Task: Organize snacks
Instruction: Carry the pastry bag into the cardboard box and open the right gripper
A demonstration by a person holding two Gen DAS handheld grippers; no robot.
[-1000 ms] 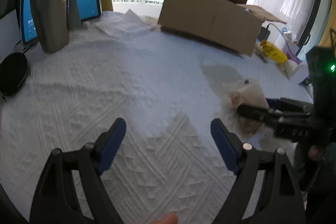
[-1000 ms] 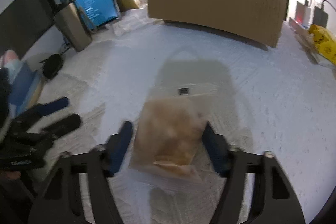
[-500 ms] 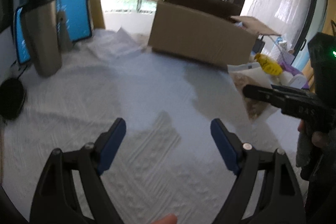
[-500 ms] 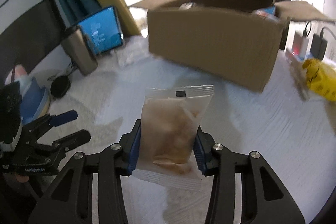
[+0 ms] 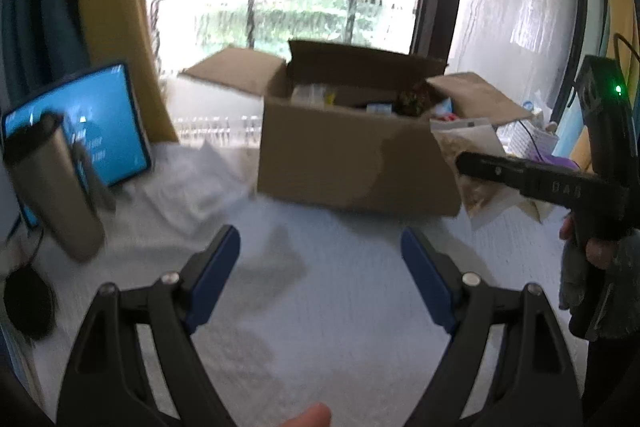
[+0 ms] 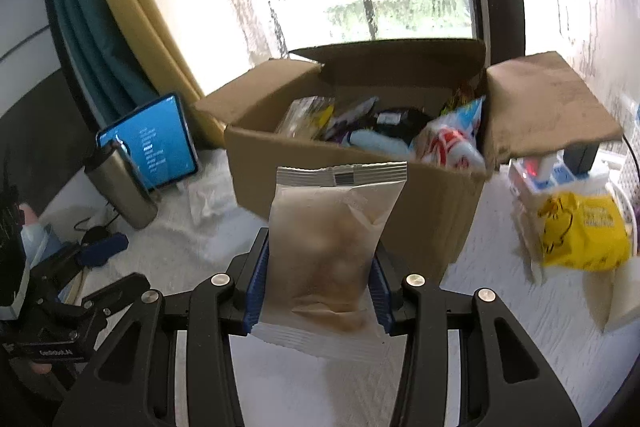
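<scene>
- The pale, translucent plastic snack packet point(image 6: 336, 247) with brownish contents stands upright between my right gripper's point(image 6: 318, 291) blue pads, clamped on both sides, lifted clear of the white textured cloth point(image 6: 500, 327) and in front of the open brown cardboard box point(image 6: 400, 195).
- My right gripper points down toward the near wall of that box; its jaws closed in on the packet within the last second and are pressing it now.
- My left gripper point(image 5: 320, 271) hangs on the near side of the box, above the cloth, angled downward, its blue pads spread wide with nothing between them.
- Only the right wrist view looks into the box: several wrappers crowd it, among them a light blue and red bag point(image 6: 452, 143). It also shows a yellow bag point(image 6: 580, 235) to the right of the box.
- Only the left wrist view shows my right gripper from the side, with the packet poking out by the box's right corner and a hand point(image 5: 592, 247) on the grip.
- Count: one box, one packet held, two grippers.
- Left of the box there is one lit blue tablet screen point(image 6: 156, 143) and one steel tumbler point(image 6: 124, 187) in front of it.
</scene>
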